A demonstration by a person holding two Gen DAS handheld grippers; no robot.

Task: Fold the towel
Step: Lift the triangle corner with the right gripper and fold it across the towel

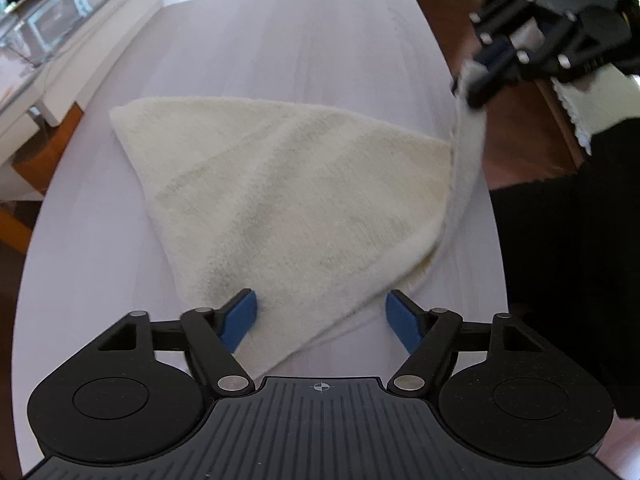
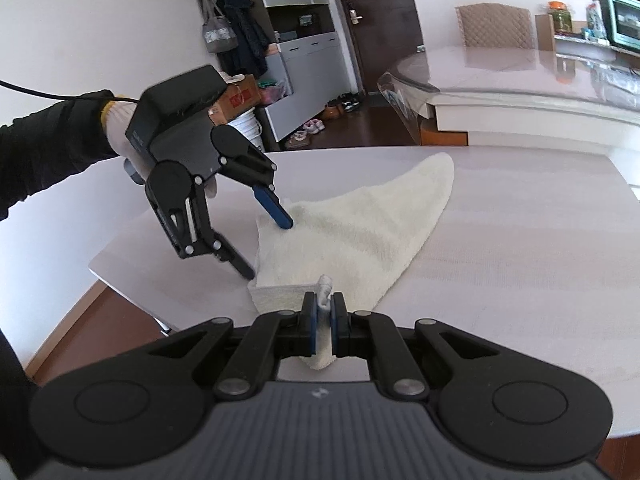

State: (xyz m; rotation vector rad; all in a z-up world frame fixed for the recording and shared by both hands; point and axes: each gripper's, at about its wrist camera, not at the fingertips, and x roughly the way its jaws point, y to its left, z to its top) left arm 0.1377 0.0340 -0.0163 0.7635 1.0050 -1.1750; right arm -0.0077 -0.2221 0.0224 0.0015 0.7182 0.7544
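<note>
A cream towel (image 1: 296, 200) lies on the pale grey table (image 1: 100, 240), pulled into a rough triangle. My left gripper (image 1: 320, 316) is open, its blue pads either side of the towel's near corner, low over it. My right gripper (image 2: 324, 308) is shut on another towel corner (image 2: 325, 286) and holds it lifted off the table at the right edge; in the left wrist view it (image 1: 476, 80) shows at the upper right with the towel edge hanging from it. The right wrist view shows the left gripper (image 2: 268, 244) open over the towel (image 2: 360, 232).
The table's right edge (image 1: 472, 152) drops to a wooden floor. A second glossy table (image 2: 500, 68) and a chair (image 2: 496, 26) stand beyond. Cabinets, shoes and a box stand at the far wall. My gloved left hand (image 2: 116, 120) is in view.
</note>
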